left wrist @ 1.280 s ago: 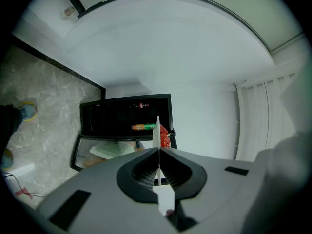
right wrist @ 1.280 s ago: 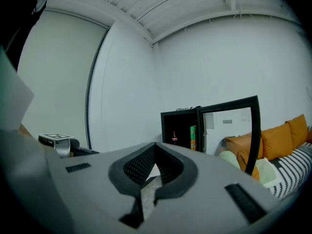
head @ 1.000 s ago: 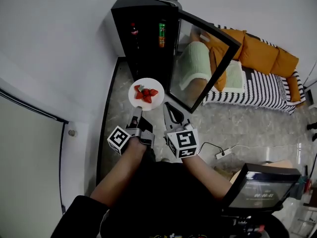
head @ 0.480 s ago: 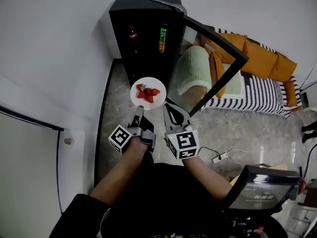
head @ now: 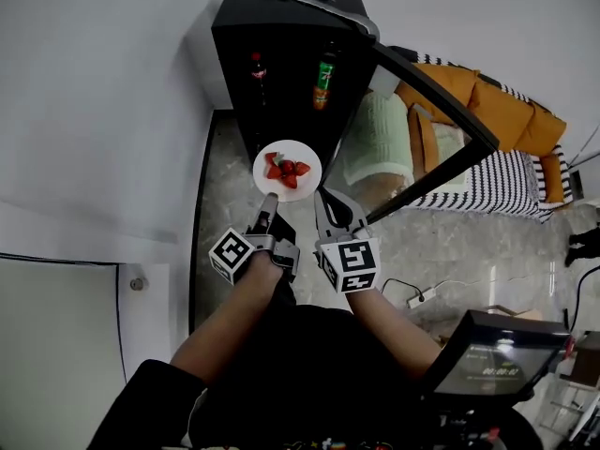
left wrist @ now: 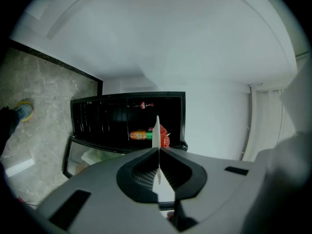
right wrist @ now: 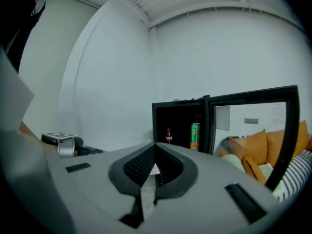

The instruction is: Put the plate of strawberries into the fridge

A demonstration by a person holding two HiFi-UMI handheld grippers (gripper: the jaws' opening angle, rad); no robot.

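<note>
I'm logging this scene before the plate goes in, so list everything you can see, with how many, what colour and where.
Fridge: one, black, against the wall, door open.
Bottle: one, dark with red label, inside the fridge.
Can: one, green, inside the fridge, on the door side.
Plate: one, white, in front of the fridge, held at its rim.
Strawberries: several, red, on the plate.
Sofa: one, orange cushions, right of the fridge.
Power strip: one, white, on the floor.
Monitor: one, dark, lower right.
Left gripper: one, grey, shut on the plate.
Right gripper: one, grey, shut, beside the plate.
</note>
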